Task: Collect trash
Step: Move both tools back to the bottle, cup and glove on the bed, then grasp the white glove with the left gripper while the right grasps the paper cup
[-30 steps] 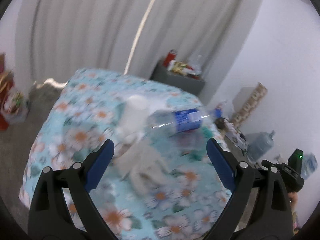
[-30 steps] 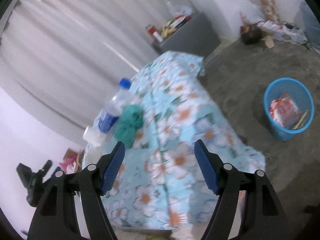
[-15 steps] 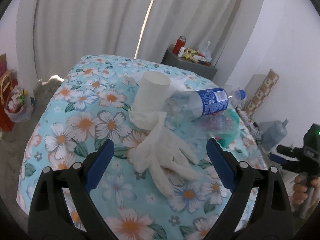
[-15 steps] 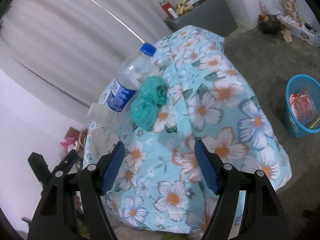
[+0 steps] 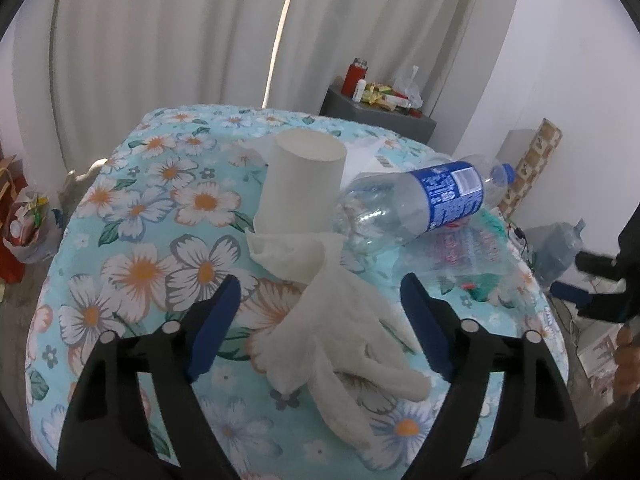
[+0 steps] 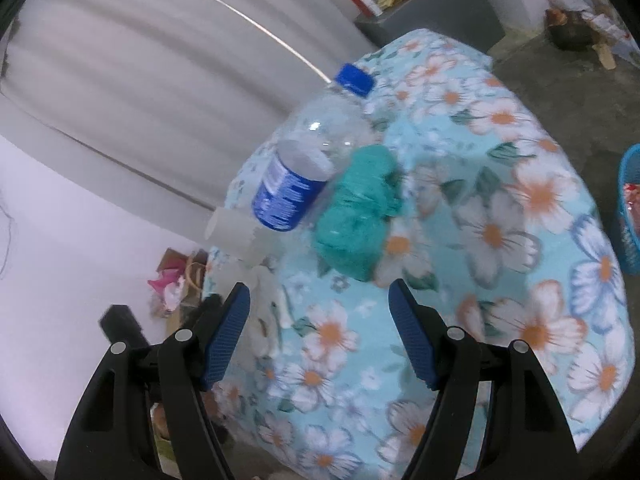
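Observation:
A table under a floral cloth (image 5: pixel 132 264) carries the trash. A white glove (image 5: pixel 344 332) lies nearest, stretched between the jaws of my left gripper (image 5: pixel 320 296); the jaws are closing, and the pads stand clear of the glove. Behind it stand a white paper cup (image 5: pixel 300 188) and a toppled clear bottle (image 5: pixel 416 200) with a blue label, plus a clear plastic wrapper (image 5: pixel 460 252). My right gripper (image 6: pixel 318 300) hangs open and empty at the table's other side, short of a crumpled green bag (image 6: pixel 360 208) lying against the bottle (image 6: pixel 304 168).
A blue basket (image 6: pixel 628 216) with trash in it sits on the floor at the right. A grey cabinet (image 5: pixel 380 116) with a red flask stands by the curtain. A water jug (image 5: pixel 560 244) and bags (image 5: pixel 28 224) lie on the floor.
My left gripper has come down and closer to the glove, and its jaws have narrowed. My right gripper has swung toward the table; the green bag and bottle look larger.

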{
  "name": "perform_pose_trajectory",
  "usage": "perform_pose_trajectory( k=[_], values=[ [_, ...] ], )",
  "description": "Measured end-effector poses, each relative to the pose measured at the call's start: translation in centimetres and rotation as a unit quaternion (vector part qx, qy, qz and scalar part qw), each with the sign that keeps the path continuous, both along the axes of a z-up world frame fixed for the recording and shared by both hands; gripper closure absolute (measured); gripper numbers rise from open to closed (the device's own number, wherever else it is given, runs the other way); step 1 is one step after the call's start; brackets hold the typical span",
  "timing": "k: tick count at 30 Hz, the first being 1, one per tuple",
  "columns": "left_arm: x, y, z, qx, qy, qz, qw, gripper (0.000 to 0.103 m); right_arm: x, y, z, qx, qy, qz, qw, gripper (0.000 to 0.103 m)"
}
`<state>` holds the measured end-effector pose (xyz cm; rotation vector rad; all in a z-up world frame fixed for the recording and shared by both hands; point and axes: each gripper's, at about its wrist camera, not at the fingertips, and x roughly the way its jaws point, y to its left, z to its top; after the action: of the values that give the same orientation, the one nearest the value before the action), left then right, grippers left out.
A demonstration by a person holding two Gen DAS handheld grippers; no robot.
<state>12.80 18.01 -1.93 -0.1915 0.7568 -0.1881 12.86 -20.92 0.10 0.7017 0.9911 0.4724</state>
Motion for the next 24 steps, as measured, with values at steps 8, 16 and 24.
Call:
perform_pose_trajectory(
  k=[8,16,24],
  values=[
    [1.0,0.9,-1.4,-0.013,0.023,0.0,0.9996,0.059,2.2,3.0,3.3,-0.018,-0.035,0.039,0.998,0.033],
    [0.7,1.9,-1.3,-0.034,0.018,-0.003,0.9992,0.094,6.0,9.0,6.4,-0.044,-0.076,0.122,0.989,0.033],
    [-1.1,3.4,-0.1,-0.035,0.009,0.013,0.9993,0.1,10.4,18.5,6.7,-0.114,-0.1,0.217,0.964,0.033]
  ],
)
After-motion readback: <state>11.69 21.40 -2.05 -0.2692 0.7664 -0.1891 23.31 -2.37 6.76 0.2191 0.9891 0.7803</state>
